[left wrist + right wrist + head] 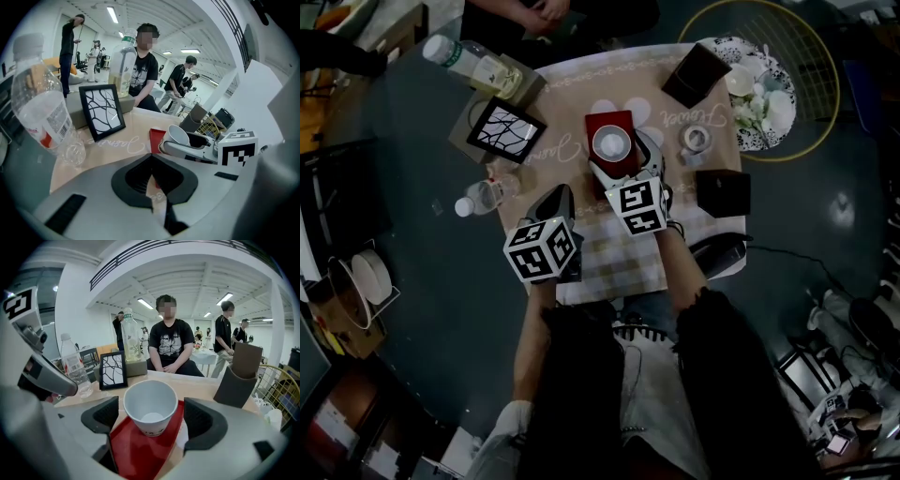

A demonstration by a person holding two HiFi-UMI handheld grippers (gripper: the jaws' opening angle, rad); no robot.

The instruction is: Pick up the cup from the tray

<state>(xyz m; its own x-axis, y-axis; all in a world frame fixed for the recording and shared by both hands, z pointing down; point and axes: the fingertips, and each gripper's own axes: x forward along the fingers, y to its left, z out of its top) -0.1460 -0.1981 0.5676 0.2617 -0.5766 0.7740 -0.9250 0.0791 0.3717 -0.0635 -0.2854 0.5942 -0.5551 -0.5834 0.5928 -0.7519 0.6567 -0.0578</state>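
Observation:
A white paper cup [611, 143] stands upright and empty on a small red tray [608, 122] in the middle of the cloth-covered table [609, 258]. My right gripper [623, 161] reaches over the tray from the near side, open wide. In the right gripper view the cup [150, 409] stands between the two black pads [101, 416], with a gap on each side. My left gripper [558, 197] hovers to the left of the tray, shut and holding nothing. From the left gripper view, cup [178, 136] and tray [155, 138] lie ahead and to the right.
A black picture frame [506, 129] and a tall bottle [473, 64] stand at the back left. A clear plastic bottle [487, 195] lies at the table's left edge. A tape roll [697, 139] and two dark boxes [722, 192] sit right of the tray. A person [171, 345] sits opposite.

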